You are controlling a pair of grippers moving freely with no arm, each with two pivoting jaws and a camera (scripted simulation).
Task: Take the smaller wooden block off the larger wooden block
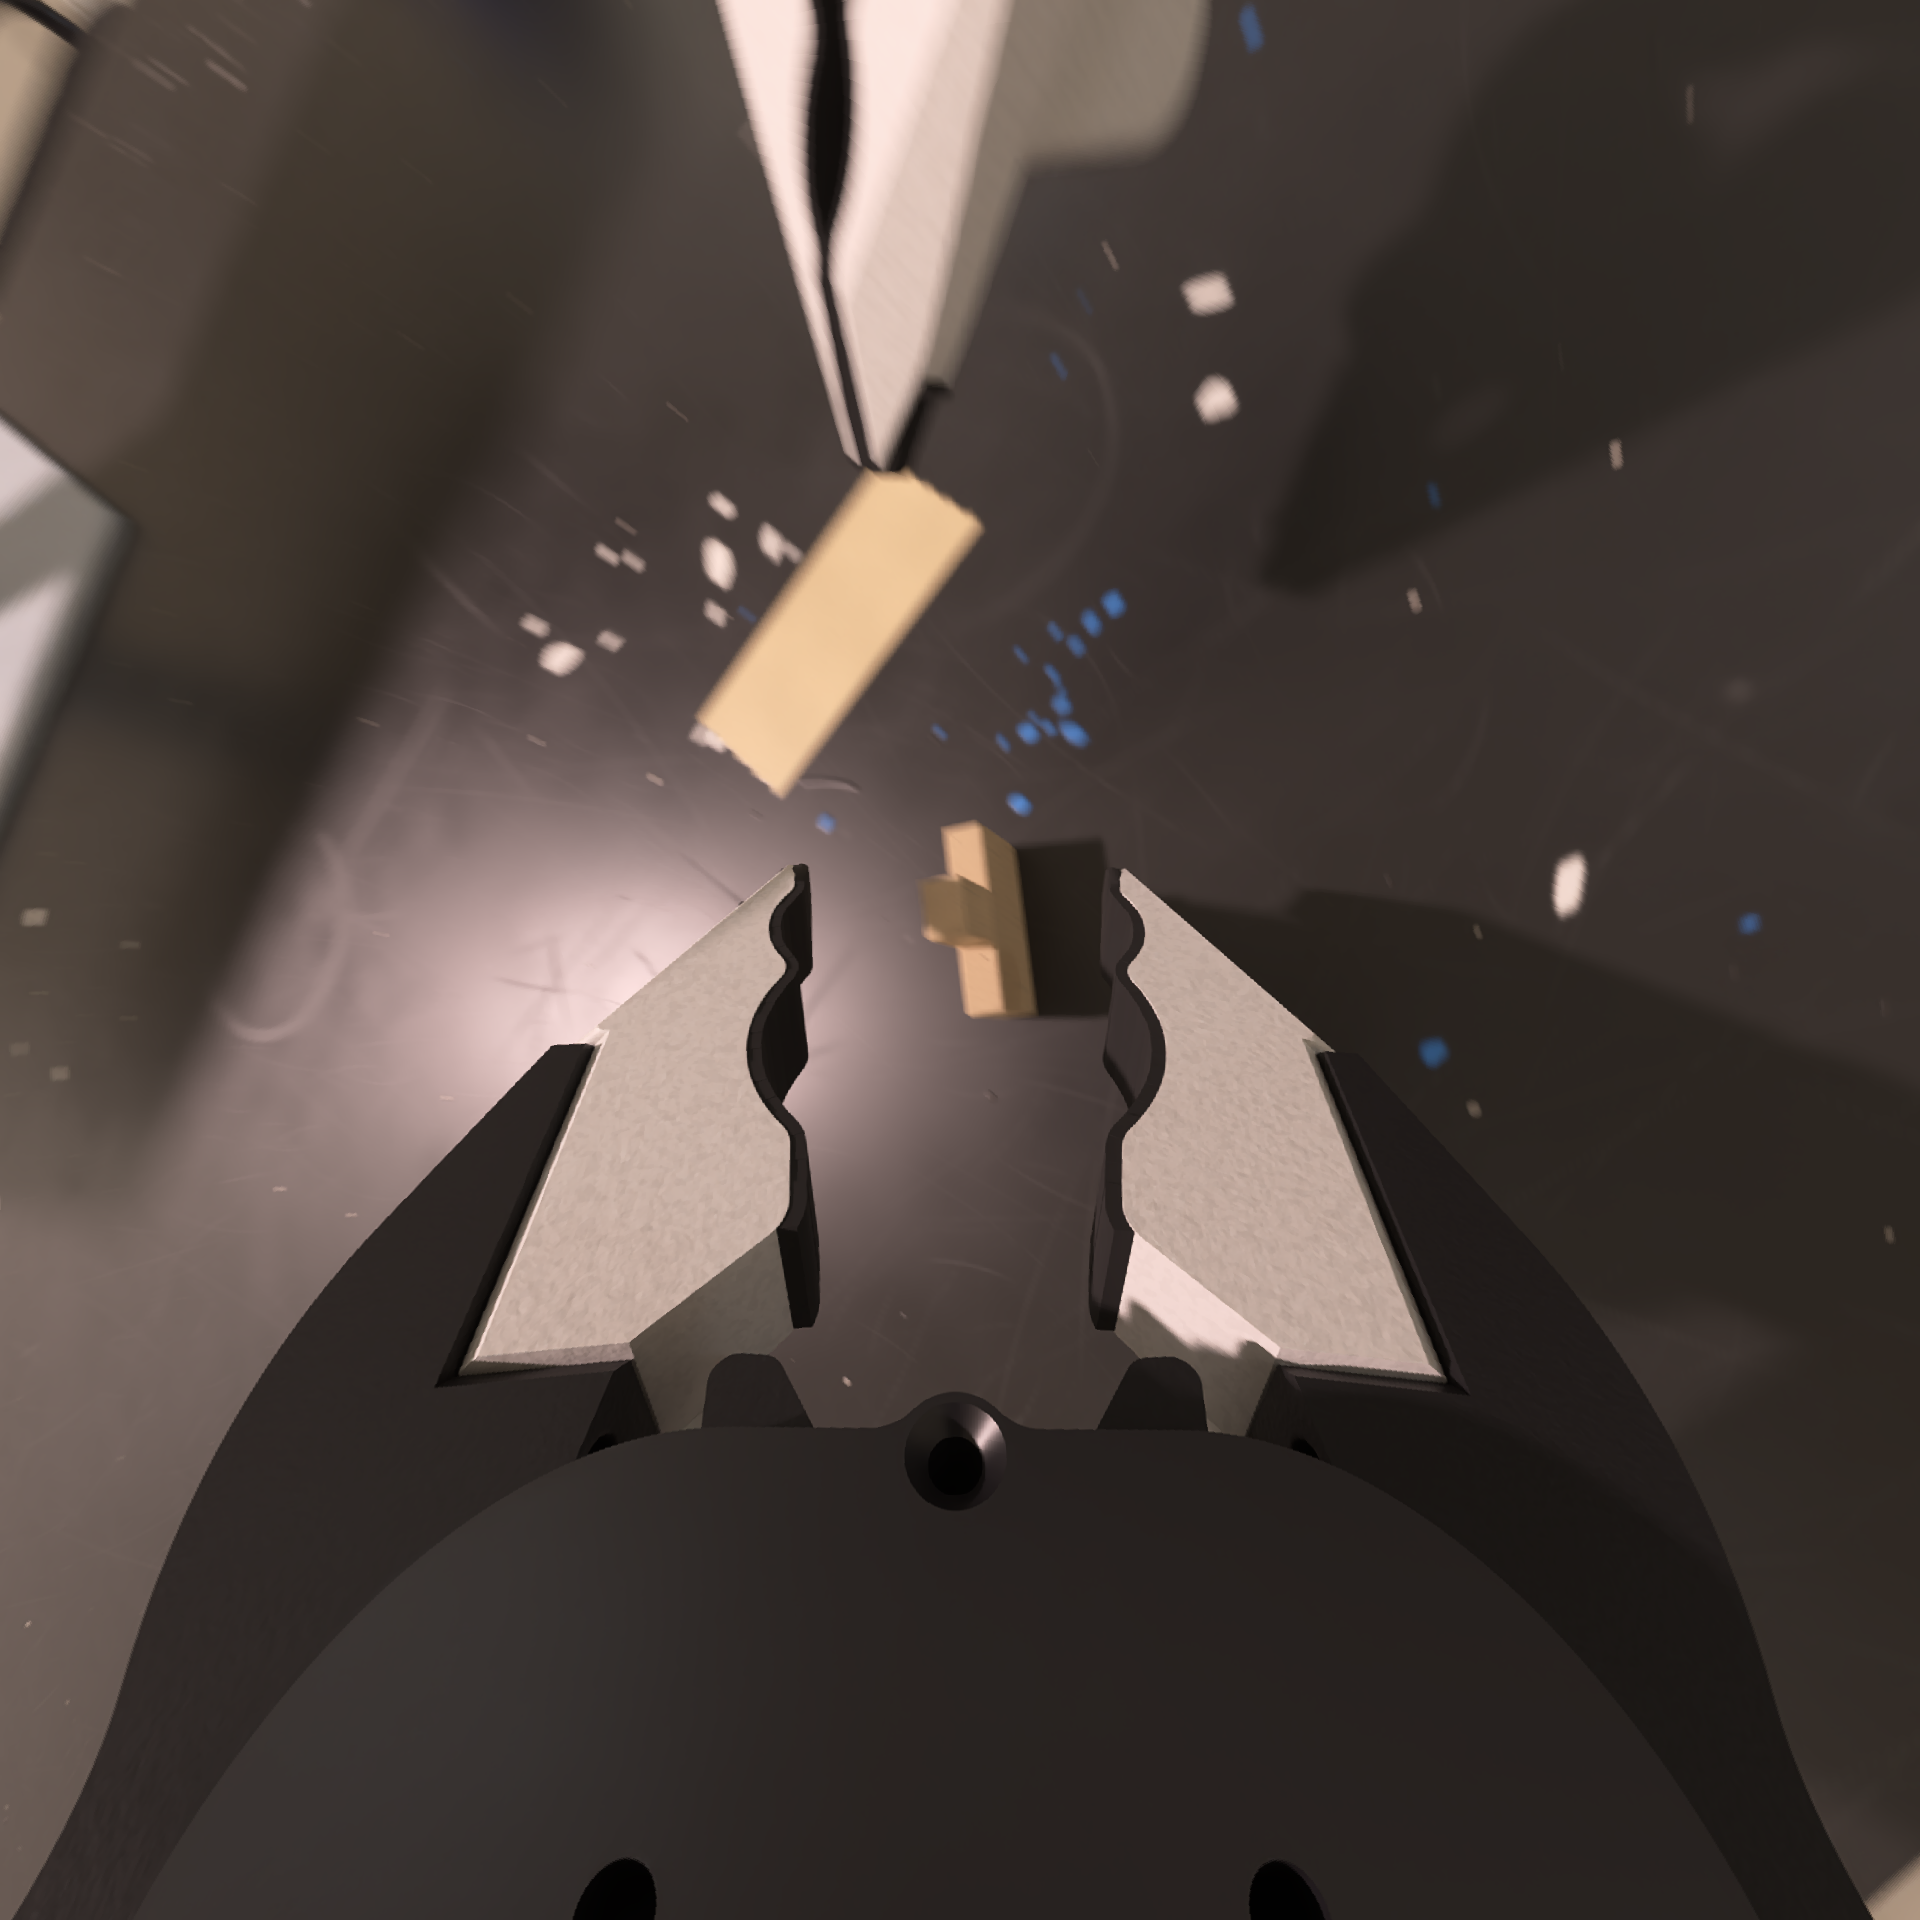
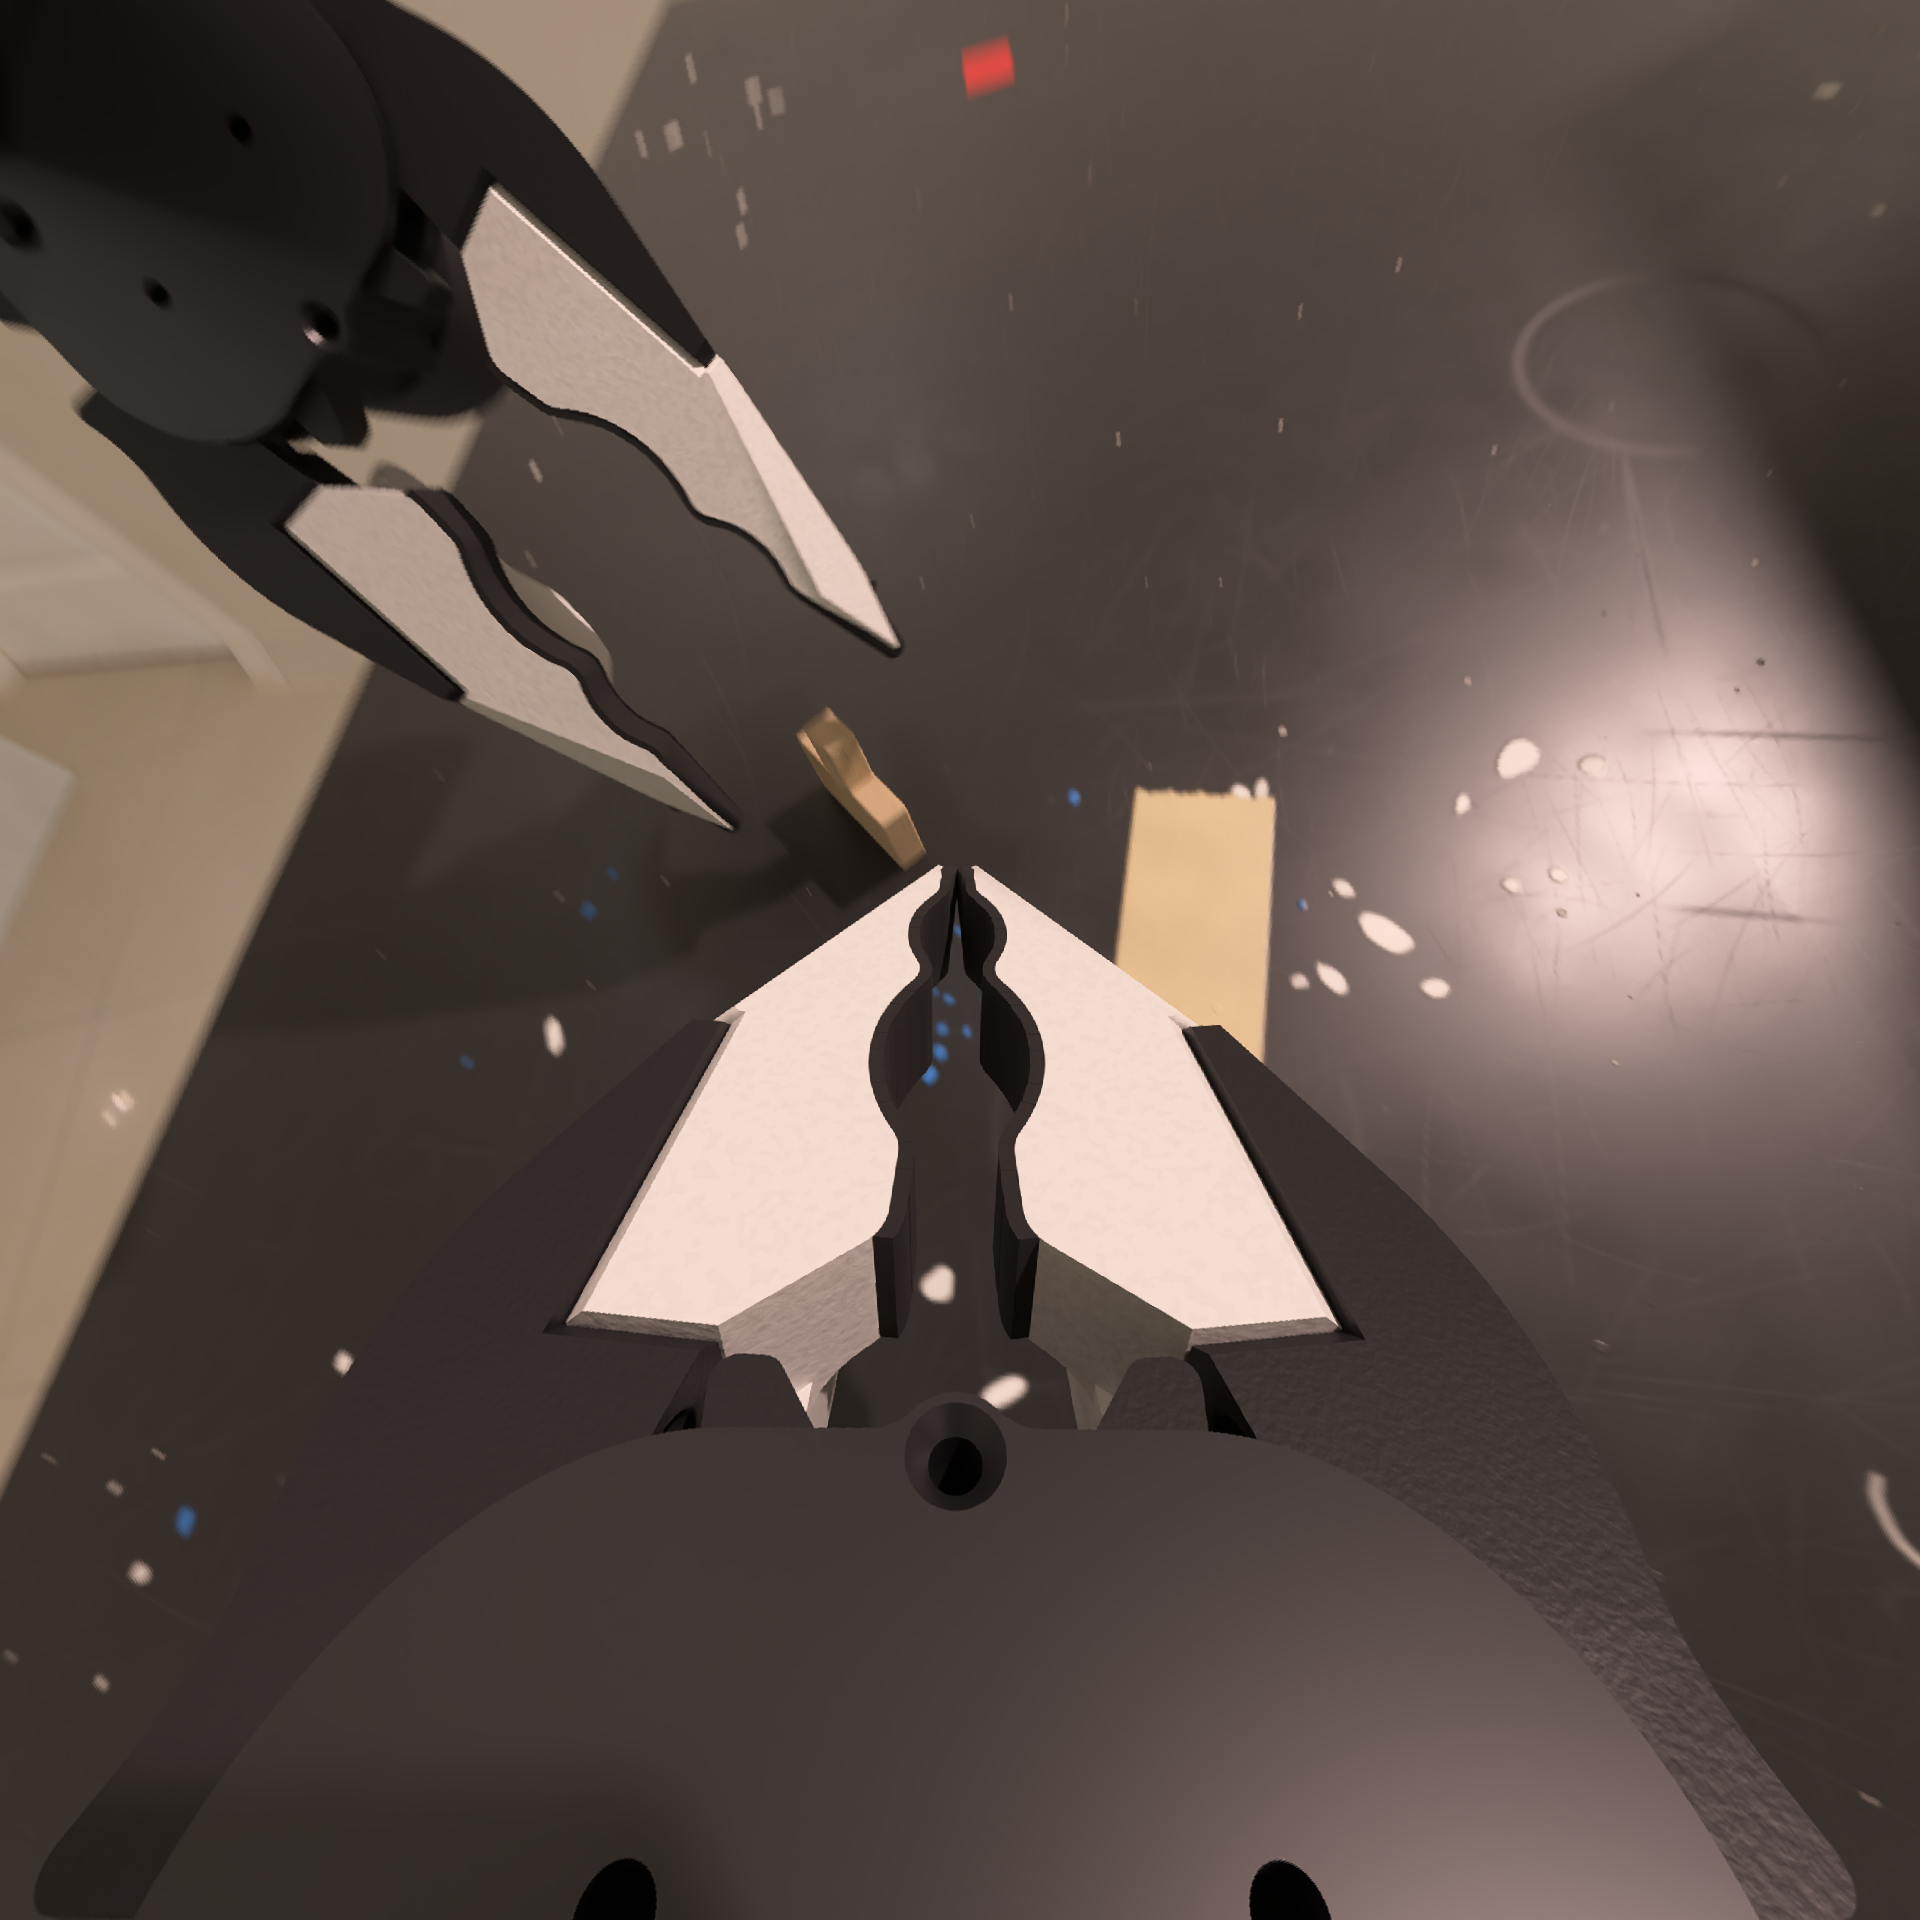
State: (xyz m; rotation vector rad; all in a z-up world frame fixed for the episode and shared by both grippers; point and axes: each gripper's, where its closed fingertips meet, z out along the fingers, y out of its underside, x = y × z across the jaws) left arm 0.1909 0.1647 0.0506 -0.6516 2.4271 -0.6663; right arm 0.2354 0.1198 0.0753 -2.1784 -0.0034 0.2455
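The larger wooden block (image 1: 842, 623) is a flat tan slab lying on the dark table; it also shows in the right wrist view (image 2: 1195, 914). The smaller wooden block (image 1: 982, 925), a short cross-shaped piece, sits apart from the slab and casts a dark shadow; it also shows in the right wrist view (image 2: 862, 790). My left gripper (image 1: 958, 878) is open and empty, with the small block just beyond its fingertips. It appears at the upper left of the right wrist view (image 2: 810, 732). My right gripper (image 2: 956, 873) is shut and empty, its tips (image 1: 883, 457) near one end of the slab.
The dark table top (image 2: 1351, 520) is scratched and speckled with white and blue flecks. A red patch (image 2: 987, 68) lies far off. The table's edge runs along the left, with pale floor (image 2: 156, 935) beyond it.
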